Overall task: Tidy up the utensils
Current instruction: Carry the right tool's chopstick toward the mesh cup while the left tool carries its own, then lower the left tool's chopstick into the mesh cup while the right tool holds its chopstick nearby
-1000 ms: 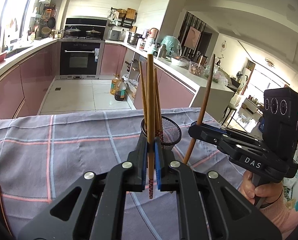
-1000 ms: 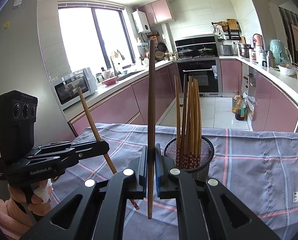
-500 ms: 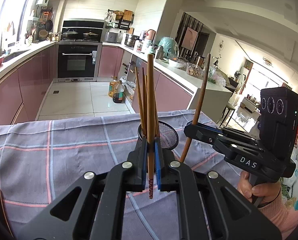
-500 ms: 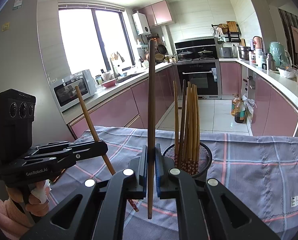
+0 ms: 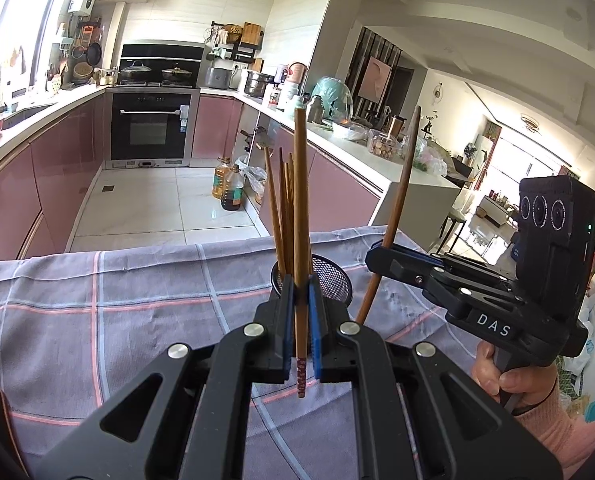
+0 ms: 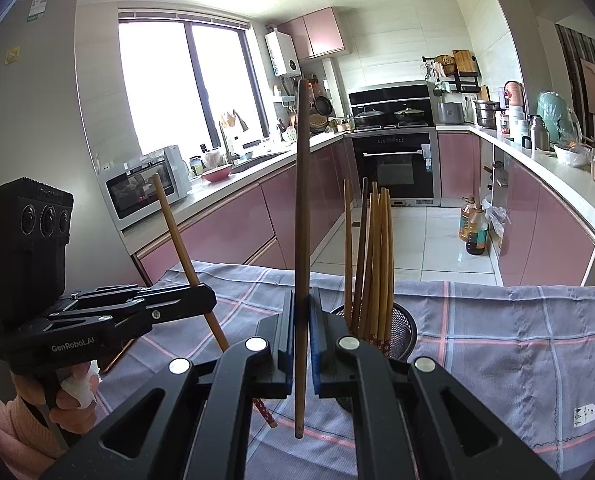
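Both grippers, left gripper [image 5: 300, 334] and right gripper [image 6: 302, 344], are pinching slim wooden chopsticks [image 5: 300, 216] pointing twelve o'clock beside the mesh holder [image 5: 331, 276].

A table is covered by a grey checked cloth [image 5: 137, 304] with pink and pale lines, on which a black mesh holder [image 6: 401, 326] is stood upright.

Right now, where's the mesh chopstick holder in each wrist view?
Left wrist: mesh holder at centre, just behind the left gripper, partly hidden by it.
Right wrist: mesh holder right of centre, behind the right gripper.
Shared landmark: the black oven on the far kitchen wall.
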Motion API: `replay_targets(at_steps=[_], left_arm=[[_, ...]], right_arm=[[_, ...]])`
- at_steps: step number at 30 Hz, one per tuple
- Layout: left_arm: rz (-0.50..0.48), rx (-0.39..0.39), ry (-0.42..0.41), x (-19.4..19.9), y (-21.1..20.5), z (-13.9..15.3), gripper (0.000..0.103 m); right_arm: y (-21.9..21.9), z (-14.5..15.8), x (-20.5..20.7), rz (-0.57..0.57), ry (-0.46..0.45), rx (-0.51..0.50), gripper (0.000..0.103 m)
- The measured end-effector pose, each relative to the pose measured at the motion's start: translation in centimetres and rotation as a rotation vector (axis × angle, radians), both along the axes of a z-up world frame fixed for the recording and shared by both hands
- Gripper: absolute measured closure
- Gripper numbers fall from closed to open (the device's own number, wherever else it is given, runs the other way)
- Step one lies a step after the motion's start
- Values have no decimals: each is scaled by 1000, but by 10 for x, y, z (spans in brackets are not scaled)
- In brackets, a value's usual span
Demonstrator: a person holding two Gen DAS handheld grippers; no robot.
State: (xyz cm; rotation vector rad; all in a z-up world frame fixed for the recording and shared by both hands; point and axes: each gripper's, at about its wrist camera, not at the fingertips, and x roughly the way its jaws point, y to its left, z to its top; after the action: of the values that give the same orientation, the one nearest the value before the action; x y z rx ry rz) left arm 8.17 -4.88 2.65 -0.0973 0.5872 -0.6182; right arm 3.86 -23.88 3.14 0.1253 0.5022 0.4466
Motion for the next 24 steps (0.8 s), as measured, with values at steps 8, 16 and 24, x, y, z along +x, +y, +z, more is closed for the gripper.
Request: replay_targets(at_steps=[8,16,24], left_arm=[[-8,-9,-10,4,0,5,96],[-16,-9,-19,7,-3,8,96],[-19,-11,-32,10,-6,12,96]], right_arm=[[-1,3,2,-1,-4,1,97],[0,9,5,-2,-11,-4,97],[-1,12,7,-2,-22,-9,97]])
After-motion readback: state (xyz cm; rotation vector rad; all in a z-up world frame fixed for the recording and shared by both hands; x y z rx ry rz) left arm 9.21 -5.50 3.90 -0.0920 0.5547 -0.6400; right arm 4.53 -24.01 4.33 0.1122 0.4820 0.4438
